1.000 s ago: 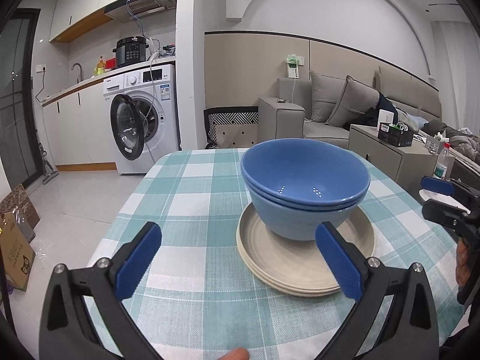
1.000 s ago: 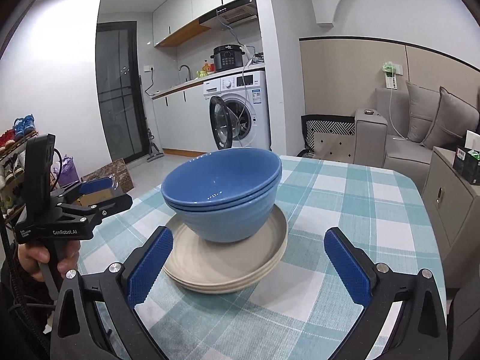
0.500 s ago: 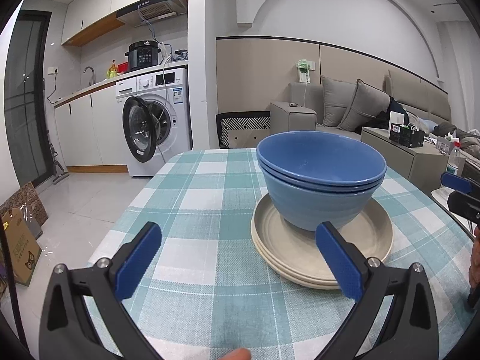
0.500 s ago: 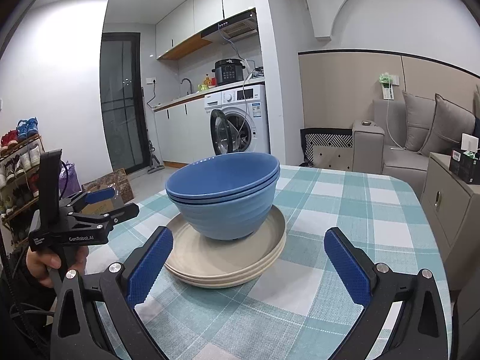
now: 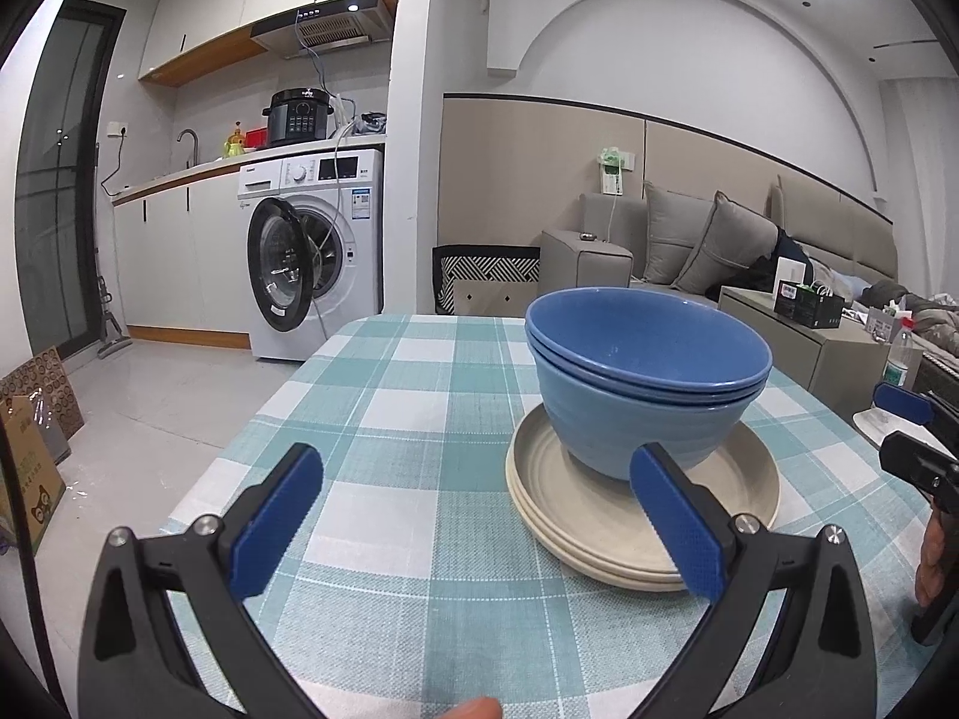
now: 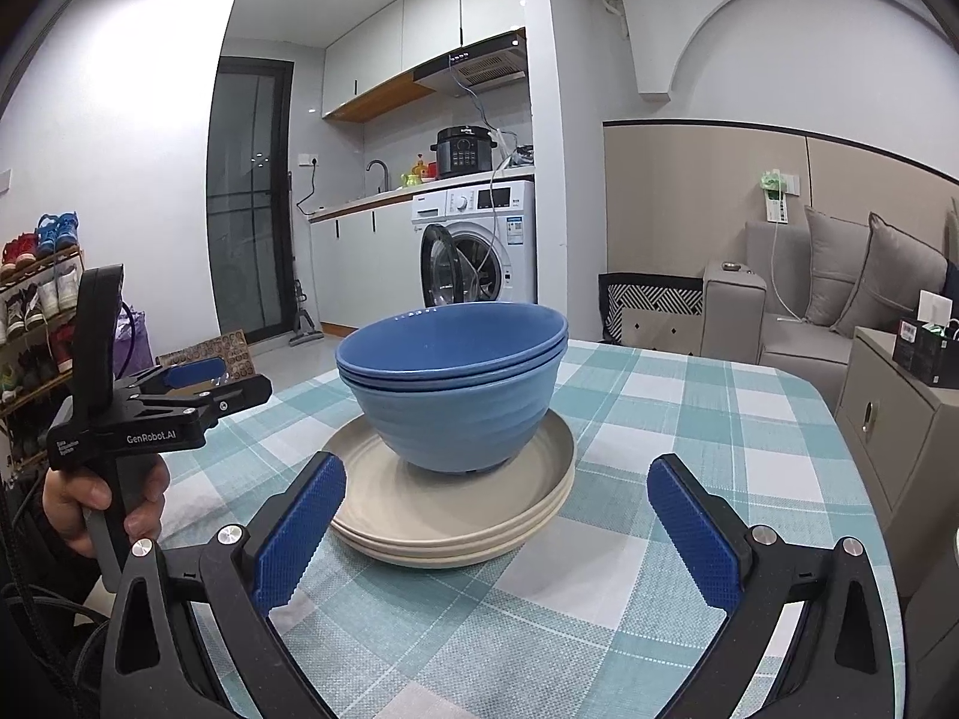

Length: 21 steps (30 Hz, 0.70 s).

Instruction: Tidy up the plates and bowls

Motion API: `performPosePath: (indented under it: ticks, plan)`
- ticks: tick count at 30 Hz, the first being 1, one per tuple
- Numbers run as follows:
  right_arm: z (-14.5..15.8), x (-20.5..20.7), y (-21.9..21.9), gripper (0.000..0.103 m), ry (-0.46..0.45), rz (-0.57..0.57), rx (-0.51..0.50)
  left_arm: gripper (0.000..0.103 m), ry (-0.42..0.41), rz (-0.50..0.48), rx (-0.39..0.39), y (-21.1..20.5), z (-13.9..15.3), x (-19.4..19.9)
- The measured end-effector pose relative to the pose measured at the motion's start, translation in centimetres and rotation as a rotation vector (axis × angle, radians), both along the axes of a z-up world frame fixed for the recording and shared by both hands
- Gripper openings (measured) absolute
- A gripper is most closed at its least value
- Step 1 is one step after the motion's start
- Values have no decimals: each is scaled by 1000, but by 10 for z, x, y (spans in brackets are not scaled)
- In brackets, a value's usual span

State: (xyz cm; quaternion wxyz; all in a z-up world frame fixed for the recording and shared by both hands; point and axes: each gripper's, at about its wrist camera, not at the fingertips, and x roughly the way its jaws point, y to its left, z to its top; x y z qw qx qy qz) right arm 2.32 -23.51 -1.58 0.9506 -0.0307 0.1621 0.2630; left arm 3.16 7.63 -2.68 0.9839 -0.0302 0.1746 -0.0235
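Note:
Stacked blue bowls (image 5: 647,383) (image 6: 455,383) sit nested on a stack of beige plates (image 5: 731,497) (image 6: 443,515) on the checked tablecloth. My left gripper (image 5: 479,515) is open and empty, low over the table, to the left of and short of the stack. My right gripper (image 6: 497,527) is open and empty, just short of the plates. In the right wrist view the left gripper (image 6: 180,386) shows at the left, held in a hand. In the left wrist view the right gripper (image 5: 911,425) shows at the right edge.
The table (image 5: 383,431) has a teal and white checked cloth, with its left edge dropping to the floor. A washing machine (image 5: 311,263) with its door open stands beyond, a grey sofa (image 5: 707,239) and a side cabinet (image 6: 899,413) to the right.
Both grippers have drawn back and lowered, so the stack appears a little farther off and seen more from the side. The bowls and plates have not moved. Both grippers stay open.

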Motion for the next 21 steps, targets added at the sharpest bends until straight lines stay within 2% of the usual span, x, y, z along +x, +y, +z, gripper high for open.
performPosePath:
  ticks: [21]
  plan:
    - [-2,-1,3,103,-2,2,-9,103,-41,-5,28,-5,2,-9]
